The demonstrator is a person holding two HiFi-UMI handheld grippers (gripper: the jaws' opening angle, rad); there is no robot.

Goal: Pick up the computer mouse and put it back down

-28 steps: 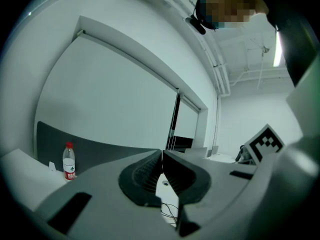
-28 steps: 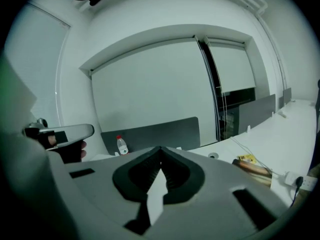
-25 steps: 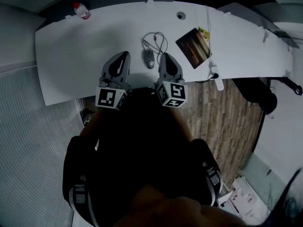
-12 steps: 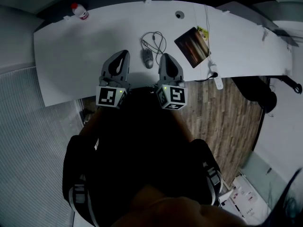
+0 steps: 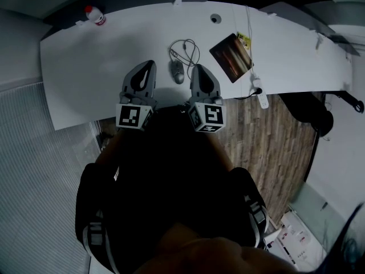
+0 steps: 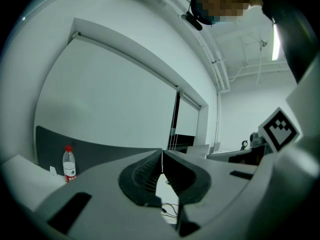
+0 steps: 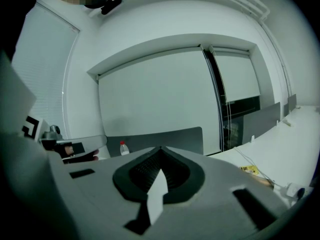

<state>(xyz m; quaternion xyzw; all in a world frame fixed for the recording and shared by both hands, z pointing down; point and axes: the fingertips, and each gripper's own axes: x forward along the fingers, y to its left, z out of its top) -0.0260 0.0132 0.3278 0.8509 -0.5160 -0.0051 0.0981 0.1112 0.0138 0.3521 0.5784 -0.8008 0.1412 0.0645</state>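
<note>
Nearest the person, the left tongs [image 5: 150, 65] and the right tongs [image 5: 199, 67] sit side by side over the front edge of the white desk [image 5: 85, 56], both pointing away from the body. Each pair is closed with nothing in it: in the left gripper view the left tongs [image 6: 162, 159] meet tip to tip, and in the right gripper view the right tongs [image 7: 161, 156] are likewise pressed together and empty. The computer mouse [image 5: 178, 71] lies flat on the desk in the gap between the two pairs. It is about level with their tips, closer to the right pair and apparently touching neither. It looks like a small, light, rigid plastic shell with a smooth rounded back, so a pinch from above would likely slide off. The two long flanks at mid-body seem the safer hold, and either pair must spread before it can straddle them. Just beyond it the thin cable [image 5: 185, 49] is coiled loosely; it should drag only slightly in a short lift. Farther right lies a brown rectangular pad [image 5: 231, 57], and at the far left corner stands a red-capped bottle [image 5: 96, 14].
</note>
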